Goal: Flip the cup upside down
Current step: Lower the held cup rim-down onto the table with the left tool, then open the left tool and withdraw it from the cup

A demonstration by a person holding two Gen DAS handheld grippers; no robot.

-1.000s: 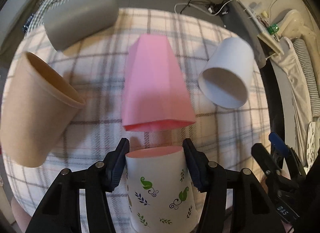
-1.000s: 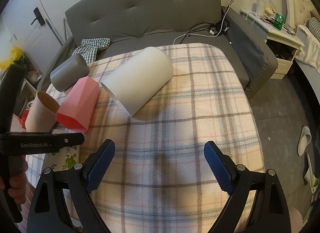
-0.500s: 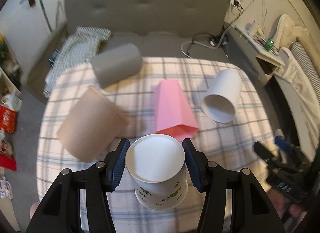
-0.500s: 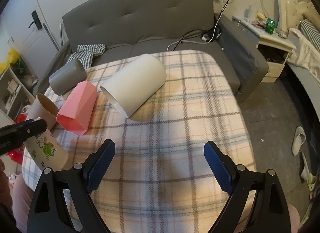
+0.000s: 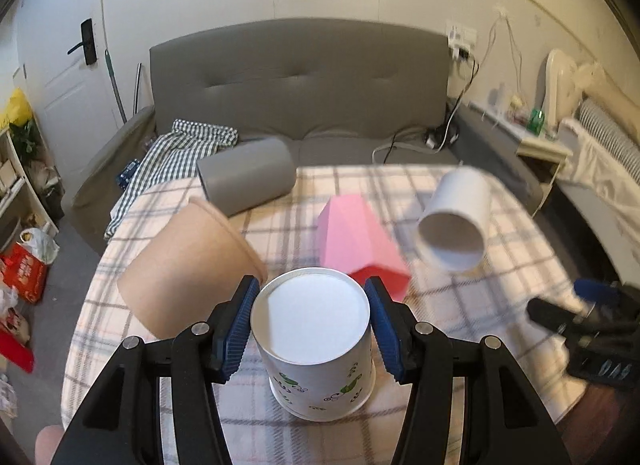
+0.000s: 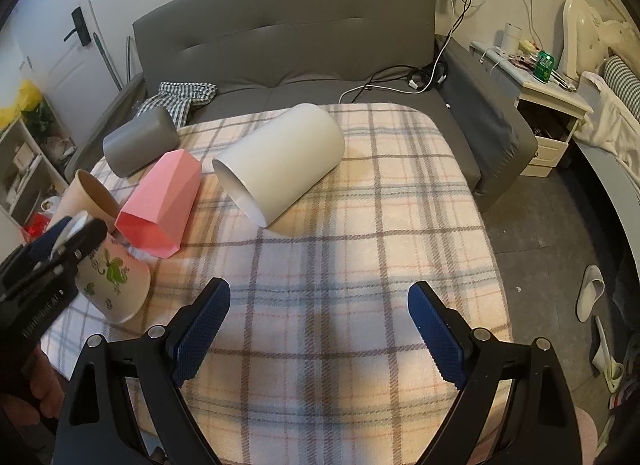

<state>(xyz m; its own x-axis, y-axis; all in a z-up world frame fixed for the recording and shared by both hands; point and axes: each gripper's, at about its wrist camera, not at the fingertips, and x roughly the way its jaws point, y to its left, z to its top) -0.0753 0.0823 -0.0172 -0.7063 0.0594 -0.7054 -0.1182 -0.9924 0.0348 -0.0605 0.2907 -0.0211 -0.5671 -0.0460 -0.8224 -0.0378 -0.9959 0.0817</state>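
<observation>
My left gripper [image 5: 311, 325] is shut on a white paper cup with green leaf prints [image 5: 320, 353]. The cup is upside down, its flat base facing up, its rim at or just above the plaid tablecloth [image 5: 460, 305]; contact is unclear. In the right wrist view the same cup [image 6: 114, 285] sits tilted at the table's left edge with the left gripper [image 6: 60, 241] around its base. My right gripper [image 6: 318, 329] is open and empty above the front middle of the cloth.
Several cups lie on their sides: a brown paper cup [image 5: 188, 265], a grey cup [image 5: 246, 173], a pink faceted cup [image 5: 360, 245] and a white cup [image 5: 456, 221]. A grey sofa [image 6: 288, 53] stands behind the table. A nightstand [image 6: 548, 105] stands at right.
The left gripper has turned the leaf-print cup over, from lying mouth-forward to base-up, and lowered it toward the cloth. The right gripper has stayed open, almost still.
</observation>
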